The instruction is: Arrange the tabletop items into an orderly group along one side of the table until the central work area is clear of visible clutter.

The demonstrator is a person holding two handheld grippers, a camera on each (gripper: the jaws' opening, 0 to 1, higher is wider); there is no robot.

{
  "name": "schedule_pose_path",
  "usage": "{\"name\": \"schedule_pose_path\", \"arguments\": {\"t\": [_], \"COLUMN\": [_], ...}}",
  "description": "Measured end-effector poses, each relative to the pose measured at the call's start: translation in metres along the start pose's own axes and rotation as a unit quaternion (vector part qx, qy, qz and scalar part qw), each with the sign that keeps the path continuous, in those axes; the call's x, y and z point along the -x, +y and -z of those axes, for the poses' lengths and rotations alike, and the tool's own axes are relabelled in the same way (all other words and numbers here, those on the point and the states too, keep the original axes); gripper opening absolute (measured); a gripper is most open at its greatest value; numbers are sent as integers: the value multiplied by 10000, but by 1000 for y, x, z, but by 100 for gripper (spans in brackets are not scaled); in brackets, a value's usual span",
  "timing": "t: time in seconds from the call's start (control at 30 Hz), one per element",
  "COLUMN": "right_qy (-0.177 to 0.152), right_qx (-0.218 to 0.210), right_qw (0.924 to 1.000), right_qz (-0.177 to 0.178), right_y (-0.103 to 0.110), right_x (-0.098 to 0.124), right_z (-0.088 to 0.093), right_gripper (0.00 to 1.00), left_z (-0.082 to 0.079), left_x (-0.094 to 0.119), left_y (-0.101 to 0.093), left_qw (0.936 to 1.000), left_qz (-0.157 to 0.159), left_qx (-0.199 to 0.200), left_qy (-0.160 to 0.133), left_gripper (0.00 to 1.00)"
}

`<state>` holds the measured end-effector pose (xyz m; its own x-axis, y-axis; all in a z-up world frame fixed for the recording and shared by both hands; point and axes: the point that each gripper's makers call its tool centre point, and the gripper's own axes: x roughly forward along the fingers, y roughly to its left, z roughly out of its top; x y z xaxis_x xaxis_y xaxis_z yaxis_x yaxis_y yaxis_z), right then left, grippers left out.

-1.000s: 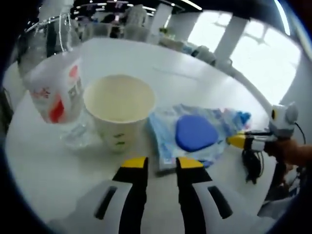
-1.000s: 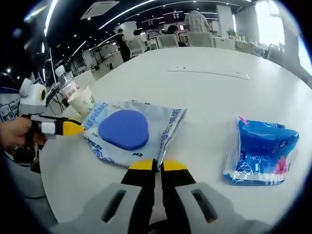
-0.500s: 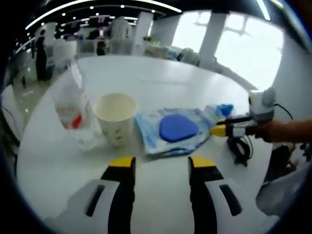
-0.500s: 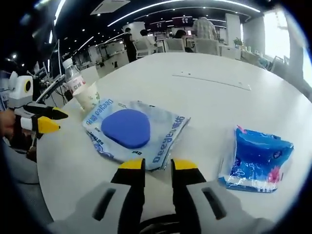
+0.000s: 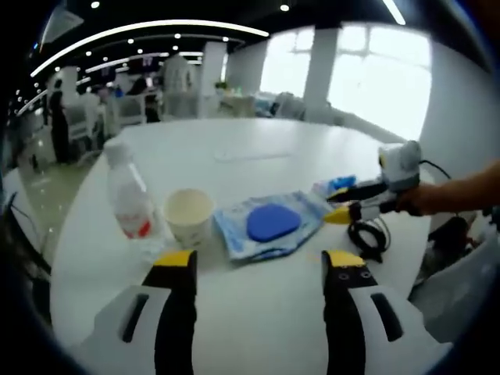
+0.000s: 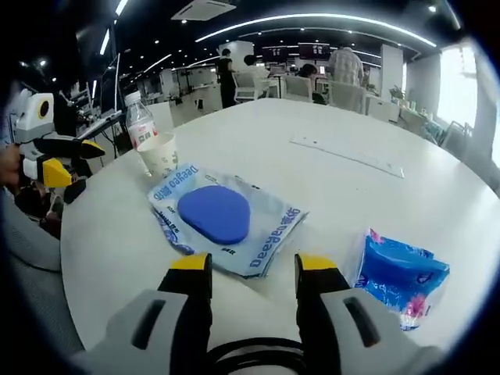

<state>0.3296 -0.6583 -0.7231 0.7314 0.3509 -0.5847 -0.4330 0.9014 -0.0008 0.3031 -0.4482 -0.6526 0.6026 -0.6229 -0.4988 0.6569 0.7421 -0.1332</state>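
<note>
Both hand-held grippers stood wide open, empty. The blue pouch (image 6: 396,275) lay fwd-right of the right hand-held gripper (image 6: 251,269), apart from the row of bottle (image 6: 141,121), paper cup (image 6: 160,155) and wipes pack (image 6: 223,219); so the right was judged nearer for it. Left gripper view had the left hand-held gripper (image 5: 258,266) facing that row across the bench (image 5: 258,148); pouch there mostly hidden behind the pack.

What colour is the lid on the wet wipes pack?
Solid blue lid, clearest in the right gripper view.
</note>
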Motion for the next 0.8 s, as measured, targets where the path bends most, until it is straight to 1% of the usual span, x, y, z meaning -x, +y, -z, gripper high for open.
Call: {"name": "schedule_pose_path", "arguments": {"t": [0.07, 0.13, 0.17, 0.2, 0.33, 0.43, 0.57, 0.63, 0.67, 0.8], "right_qy": [-20, 33, 1, -55, -114, -144, -149, -133, -113, -108], "right_qx": [135, 261, 313, 390, 608, 774, 968, 1002, 1066, 1220], "right_qw": [9999, 9996, 9994, 9991, 9979, 9966, 9949, 9945, 9939, 9922], "right_qz": [-59, -92, -113, -133, -184, -223, -257, -270, -258, -215], "right_y": [1, 2, 2, 2, 1, 0, -4, -7, -10, -17], "right_x": [3, 8, 10, 12, 19, 22, 26, 27, 28, 32], "right_z": [-4, -7, -10, -14, -27, -33, -36, -36, -36, -37], "right_gripper": [47, 51, 53, 54, 59, 61, 66, 68, 68, 70], "left_z": [-2, -7, -7, -6, -3, 0, 4, 4, 3, 6], "left_x": [5, 11, 17, 20, 35, 45, 58, 64, 68, 78], "left_y": [-2, -5, -5, -5, -4, -1, 4, 4, 4, 5], "left_qw": [9999, 9996, 9995, 9995, 9993, 9995, 9995, 9994, 9991, 9990], "left_qz": [32, 99, 111, 121, 90, 76, -32, -43, -46, -70], "left_qx": [-102, -202, -164, -155, -289, -208, -195, -222, -242, -220], "left_qy": [-43, -190, -253, -233, -236, -223, -229, -281, -355, -387], "left_gripper": [66, 65, 66, 67, 71, 71, 73, 74, 75, 80]}}
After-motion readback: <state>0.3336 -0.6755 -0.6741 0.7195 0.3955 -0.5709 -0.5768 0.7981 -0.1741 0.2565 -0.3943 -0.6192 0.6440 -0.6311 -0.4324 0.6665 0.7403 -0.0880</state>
